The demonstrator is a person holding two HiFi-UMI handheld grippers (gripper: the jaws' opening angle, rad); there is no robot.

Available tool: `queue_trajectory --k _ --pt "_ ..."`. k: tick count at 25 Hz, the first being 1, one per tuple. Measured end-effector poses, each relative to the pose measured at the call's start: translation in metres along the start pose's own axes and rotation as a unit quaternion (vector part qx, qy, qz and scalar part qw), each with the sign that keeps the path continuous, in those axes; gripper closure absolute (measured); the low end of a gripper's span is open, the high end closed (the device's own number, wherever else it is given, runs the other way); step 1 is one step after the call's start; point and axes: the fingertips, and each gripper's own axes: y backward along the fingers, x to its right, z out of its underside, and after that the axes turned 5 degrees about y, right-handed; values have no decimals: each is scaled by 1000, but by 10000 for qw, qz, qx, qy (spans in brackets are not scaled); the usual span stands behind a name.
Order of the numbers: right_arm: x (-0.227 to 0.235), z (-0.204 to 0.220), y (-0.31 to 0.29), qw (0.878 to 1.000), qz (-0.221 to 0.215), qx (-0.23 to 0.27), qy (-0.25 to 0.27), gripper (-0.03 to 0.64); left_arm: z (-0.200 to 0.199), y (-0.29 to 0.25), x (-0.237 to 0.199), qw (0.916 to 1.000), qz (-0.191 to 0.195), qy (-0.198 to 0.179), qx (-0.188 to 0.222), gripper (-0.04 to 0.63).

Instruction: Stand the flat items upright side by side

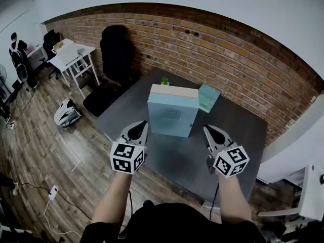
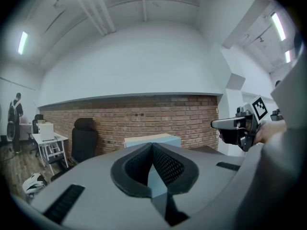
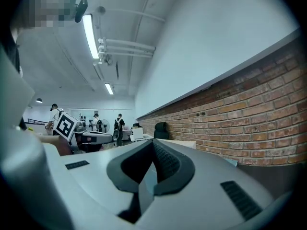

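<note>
A large pale-blue flat box (image 1: 172,114) with a cream top edge stands upright in the middle of the grey table (image 1: 177,158). A smaller teal flat item (image 1: 208,97) stands just behind it to the right, tilted. My left gripper (image 1: 142,126) hovers at the box's near left corner, shut and holding nothing. My right gripper (image 1: 208,130) hovers to the near right of the box, also shut and holding nothing. In the left gripper view, the box top (image 2: 152,140) shows beyond the shut jaws, with the right gripper (image 2: 240,124) off to the side.
A tiny green plant (image 1: 164,80) sits at the table's far edge behind the box. A black office chair (image 1: 116,49) stands by the brick wall (image 1: 228,59). There are a white desk (image 1: 71,54), a helmet (image 1: 67,113) on the wood floor, and people far left.
</note>
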Motion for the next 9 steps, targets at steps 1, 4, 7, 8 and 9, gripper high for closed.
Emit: queue_trajectory --k 1,4,7,8,9 --pt "0 1 0 10000 -4 -5 -9 601 2 1 0 10000 -6 18 -10 578" --pt "0 3 2 10000 -22 -16 -36 601 5 2 -1 10000 -27 51 -32 578" --pt "1 5 5 10000 -31 -22 -63 601 8 2 1 10000 -28 54 -48 578" --pt "1 6 6 10000 -35 -24 -72 601 9 2 1 10000 -26 51 -54 578" --pt "2 7 6 10000 -40 -26 -81 601 10 3 2 10000 -24 49 -60 578"
